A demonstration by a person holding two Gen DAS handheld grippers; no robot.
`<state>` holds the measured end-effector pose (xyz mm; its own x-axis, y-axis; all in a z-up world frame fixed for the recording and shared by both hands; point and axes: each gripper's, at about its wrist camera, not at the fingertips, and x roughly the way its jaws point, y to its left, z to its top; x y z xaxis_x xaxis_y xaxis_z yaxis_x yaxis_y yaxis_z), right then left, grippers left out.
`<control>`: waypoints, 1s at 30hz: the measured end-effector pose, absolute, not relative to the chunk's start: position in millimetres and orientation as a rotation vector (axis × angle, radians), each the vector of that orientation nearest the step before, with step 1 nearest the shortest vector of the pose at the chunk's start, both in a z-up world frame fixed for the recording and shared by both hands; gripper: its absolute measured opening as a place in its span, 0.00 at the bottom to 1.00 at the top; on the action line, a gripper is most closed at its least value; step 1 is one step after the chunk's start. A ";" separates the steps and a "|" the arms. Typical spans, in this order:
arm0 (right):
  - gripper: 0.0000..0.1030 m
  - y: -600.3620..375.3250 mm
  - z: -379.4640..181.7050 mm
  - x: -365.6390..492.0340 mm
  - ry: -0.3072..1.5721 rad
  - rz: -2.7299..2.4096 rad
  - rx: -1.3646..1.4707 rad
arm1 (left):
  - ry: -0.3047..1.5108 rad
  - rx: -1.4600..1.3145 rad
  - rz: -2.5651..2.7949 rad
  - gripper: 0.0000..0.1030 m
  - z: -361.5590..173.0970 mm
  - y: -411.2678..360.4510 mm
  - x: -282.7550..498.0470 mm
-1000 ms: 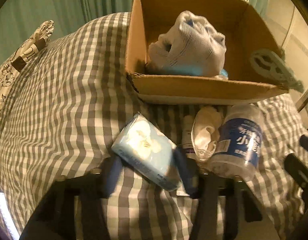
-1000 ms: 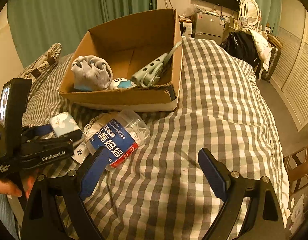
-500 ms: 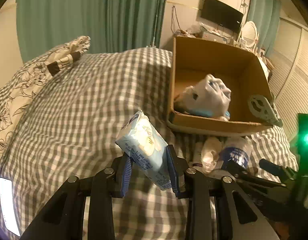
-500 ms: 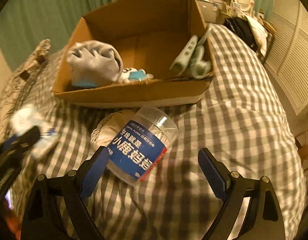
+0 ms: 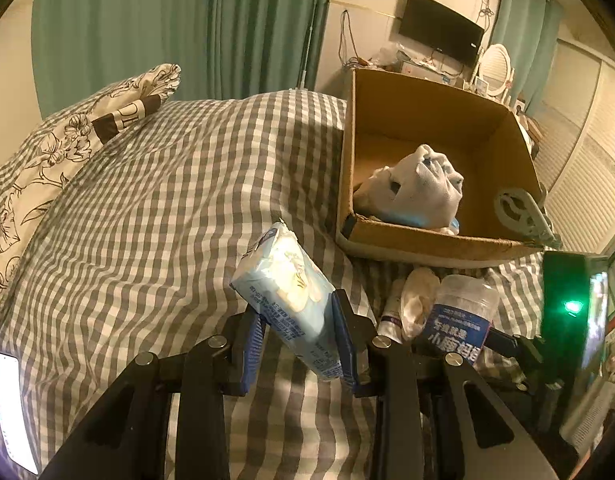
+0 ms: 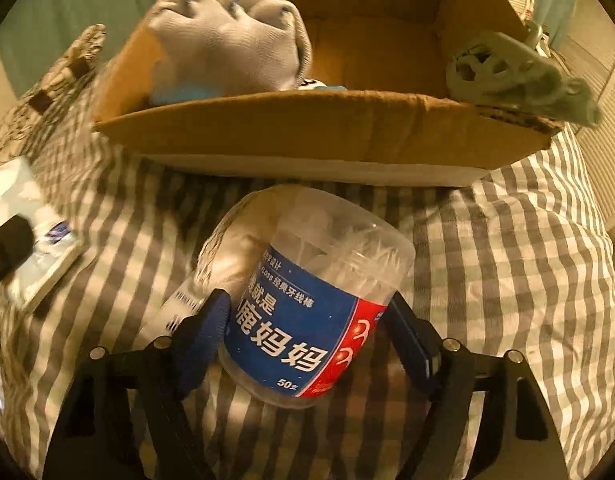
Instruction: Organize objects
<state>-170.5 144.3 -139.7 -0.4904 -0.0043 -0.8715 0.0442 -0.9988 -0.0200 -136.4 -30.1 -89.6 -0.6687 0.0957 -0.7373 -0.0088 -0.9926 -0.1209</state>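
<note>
My left gripper (image 5: pixel 297 336) is shut on a light-blue tissue pack (image 5: pixel 285 280) and holds it above the checked bedspread, left of the cardboard box (image 5: pixel 427 246). The pack also shows at the left edge of the right wrist view (image 6: pixel 31 232). My right gripper (image 6: pixel 307 320) has its fingers on both sides of a clear floss-pick jar (image 6: pixel 311 312) with a blue and red label, lying on the bed before the box (image 6: pixel 319 128). The jar also shows in the left wrist view (image 5: pixel 459 316). The box holds a grey glove (image 6: pixel 227 36) and green clips (image 6: pixel 515 76).
A white cloth ball (image 5: pixel 417 296) and a small white tube (image 5: pixel 389 312) lie beside the jar. A floral pillow (image 5: pixel 67 140) lies at the far left. Green curtains, a TV (image 5: pixel 441 28) and a louvred wardrobe stand behind the bed.
My left gripper has closed on the tissue pack and lifted it off the bed. My right gripper has moved forward and narrowed around the floss jar.
</note>
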 end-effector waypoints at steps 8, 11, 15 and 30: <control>0.68 161.6 -92.6 -126.0 0.023 -2.704 1.398 | -0.116 -1.253 2.813 0.32 -82.5 -22.9 -123.4; 0.67 177.2 -67.9 -109.5 -0.024 -2.742 1.317 | -0.123 -1.250 2.797 0.32 -78.5 -17.1 -122.4; 0.65 203.5 -40.9 -103.3 -0.049 -2.800 1.260 | -0.097 -1.236 2.766 0.32 -73.2 -2.5 -125.6; 0.58 238.3 -42.4 -141.5 -0.078 -2.737 1.275 | -0.039 -1.271 2.718 0.32 -74.0 27.4 -163.3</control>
<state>-141.5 238.3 -42.4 -0.6378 -0.1309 -0.7590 0.0876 -0.9914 0.0973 -163.3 27.4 -74.0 -0.6329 0.1379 -0.7618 -0.1160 -0.9898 -0.0827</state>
